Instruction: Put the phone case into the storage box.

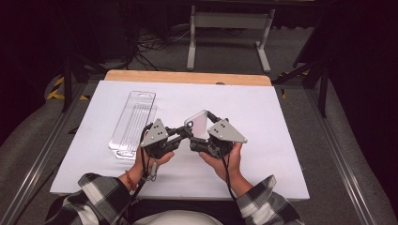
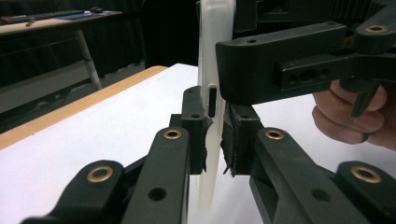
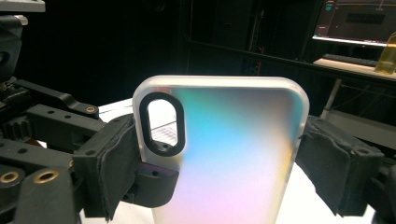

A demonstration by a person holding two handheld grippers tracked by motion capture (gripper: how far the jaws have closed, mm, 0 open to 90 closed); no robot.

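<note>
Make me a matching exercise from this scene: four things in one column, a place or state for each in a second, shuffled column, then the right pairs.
Things:
1. frosted iridescent phone case
2. clear plastic blister package
3. left gripper
4. right gripper

Places or states:
A. lying flat on the white table, left of the hands
B. clamped across the case's two long sides
C. held upright between both grippers
D. pinching the case's thin edge by the camera cut-out

Pairs: 1-C, 2-A, 3-D, 4-B
</note>
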